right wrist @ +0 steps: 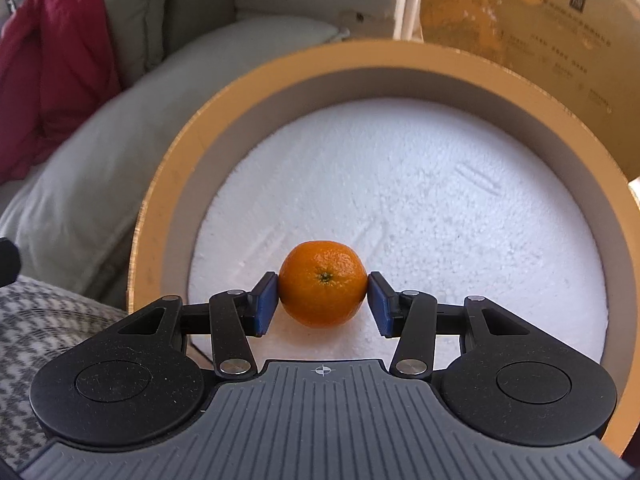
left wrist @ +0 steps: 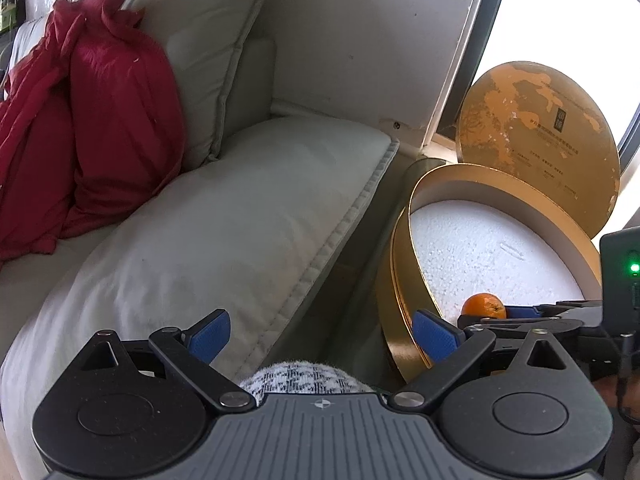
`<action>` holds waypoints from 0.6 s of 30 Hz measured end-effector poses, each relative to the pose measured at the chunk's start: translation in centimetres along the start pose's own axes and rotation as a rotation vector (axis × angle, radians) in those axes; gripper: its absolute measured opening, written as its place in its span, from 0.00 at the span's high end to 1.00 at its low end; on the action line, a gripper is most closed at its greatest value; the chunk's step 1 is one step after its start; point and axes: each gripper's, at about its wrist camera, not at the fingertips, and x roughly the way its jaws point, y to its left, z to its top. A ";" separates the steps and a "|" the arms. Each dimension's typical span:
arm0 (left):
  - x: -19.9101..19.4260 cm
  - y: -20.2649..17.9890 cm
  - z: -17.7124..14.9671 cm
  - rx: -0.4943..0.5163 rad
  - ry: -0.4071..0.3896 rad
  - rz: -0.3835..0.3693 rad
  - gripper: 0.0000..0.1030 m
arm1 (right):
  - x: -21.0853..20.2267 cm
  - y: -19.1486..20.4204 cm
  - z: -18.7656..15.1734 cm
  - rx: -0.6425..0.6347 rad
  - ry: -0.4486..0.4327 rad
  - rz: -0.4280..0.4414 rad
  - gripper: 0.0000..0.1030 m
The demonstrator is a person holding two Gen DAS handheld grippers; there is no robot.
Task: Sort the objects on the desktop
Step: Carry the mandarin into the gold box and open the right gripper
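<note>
While the right gripper (right wrist: 323,300) pinches the mandarin (right wrist: 322,284) just above the foam floor of the round gold box (right wrist: 168,196), near its front rim, placement seems underway, needing only a release; the left gripper (left wrist: 322,336) hangs open beside that box.

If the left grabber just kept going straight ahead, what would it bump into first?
Probably the pale sofa cushion. The open left gripper points at its edge, with the gold round box just to the right. Depth is hard to judge in this fisheye view.
</note>
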 end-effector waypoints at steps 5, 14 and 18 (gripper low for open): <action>-0.6 -0.6 0.0 0.022 0.004 0.008 0.05 | 0.0 -1.1 0.4 0.057 -0.008 0.018 0.41; -4.2 -4.5 -0.7 0.139 -0.023 -0.041 0.05 | -8.2 -4.6 -2.7 0.181 -0.143 0.041 0.30; -5.7 -7.6 -2.1 0.212 -0.018 -0.104 0.04 | -12.6 -6.8 -6.6 0.267 -0.205 0.016 0.29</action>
